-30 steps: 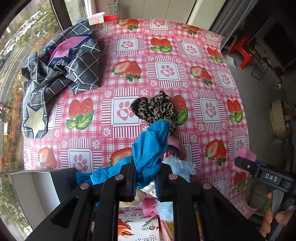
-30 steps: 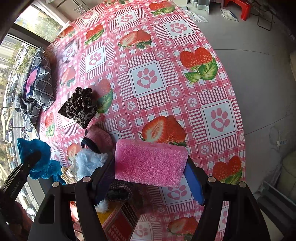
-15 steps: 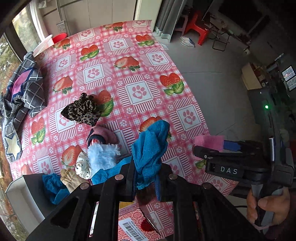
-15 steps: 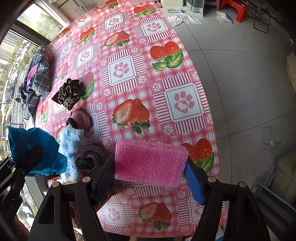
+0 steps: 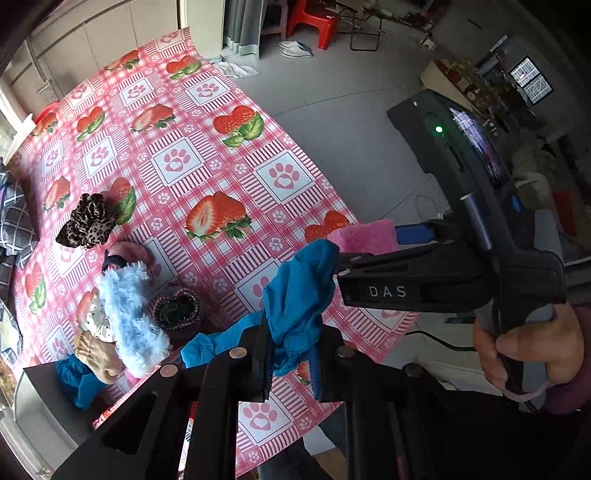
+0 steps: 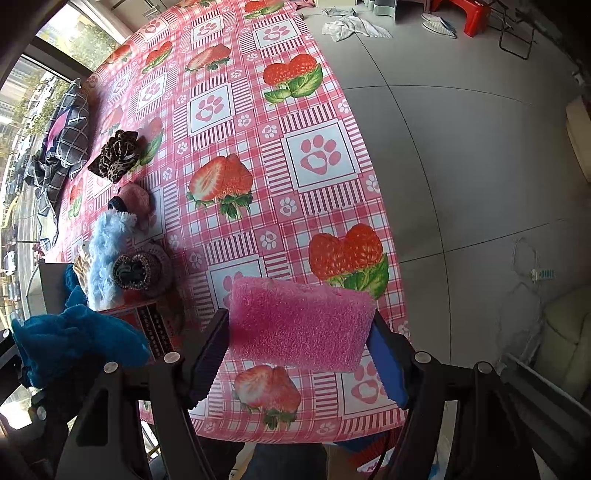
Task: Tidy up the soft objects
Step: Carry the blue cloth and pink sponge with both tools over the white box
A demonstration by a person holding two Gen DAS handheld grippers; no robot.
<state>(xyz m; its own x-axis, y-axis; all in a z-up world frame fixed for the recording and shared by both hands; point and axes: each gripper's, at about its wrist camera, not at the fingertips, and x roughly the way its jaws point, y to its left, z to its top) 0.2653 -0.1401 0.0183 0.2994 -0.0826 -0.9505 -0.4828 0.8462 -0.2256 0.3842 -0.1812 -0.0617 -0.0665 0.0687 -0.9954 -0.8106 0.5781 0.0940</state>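
Note:
My left gripper [image 5: 291, 360] is shut on a bunched blue cloth [image 5: 299, 295] and holds it above the table's near edge; the cloth also shows in the right wrist view [image 6: 70, 341]. My right gripper [image 6: 299, 349] is shut on a pink sponge [image 6: 301, 326], held above the near right part of the table; it also shows in the left wrist view [image 5: 364, 236]. A pile of soft things lies at the near left: a light blue fluffy piece [image 5: 127, 314], a pink one [image 5: 135, 254], a dark scrunchie [image 5: 177, 310]. A leopard-print scrunchie [image 5: 88, 221] lies farther back.
The table has a pink strawberry-and-paw cloth [image 6: 258, 155]. A grey checked garment [image 6: 62, 140] lies at the far left. A dark box [image 5: 40, 384] stands at the near left corner. Grey floor [image 6: 461, 147] with red stools [image 5: 314, 20] lies to the right.
Both grippers have pulled back and swung right, still holding the blue cloth and the pink sponge. The table now looks farther off and more floor shows.

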